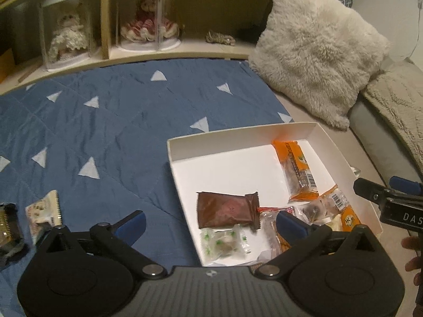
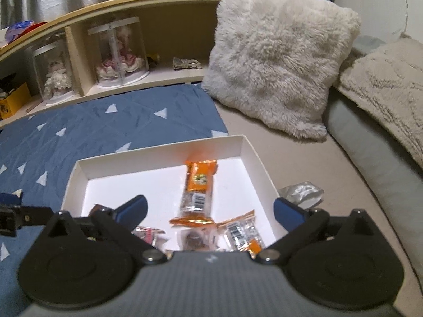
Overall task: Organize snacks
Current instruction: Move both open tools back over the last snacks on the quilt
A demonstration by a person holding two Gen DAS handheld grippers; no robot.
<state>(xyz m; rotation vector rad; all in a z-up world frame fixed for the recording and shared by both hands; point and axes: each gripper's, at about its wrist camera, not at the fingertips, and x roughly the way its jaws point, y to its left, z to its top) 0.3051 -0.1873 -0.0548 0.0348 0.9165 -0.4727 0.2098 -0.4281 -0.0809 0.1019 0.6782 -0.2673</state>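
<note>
Jaws on left gripper (image 1: 210, 220) spread wide, empty; same w/ right gripper (image 2: 210, 208). Between left jaws: brown packet (image 1: 227, 208) and clear green-print packet (image 1: 224, 241), both inside white box (image 1: 219, 142). Between right jaws: long orange bar (image 2: 197, 187), also in box. Outside left jaw, on blue quilt (image 1: 119, 121): small pale packet (image 1: 45, 211). Beyond box: fluffy pillow (image 2: 277, 52).

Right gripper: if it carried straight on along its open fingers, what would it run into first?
Probably the long orange snack bar lying in the white box, directly ahead of the open, empty right gripper. Nearer packets below may come first; depth is unclear in this fisheye view.
</note>
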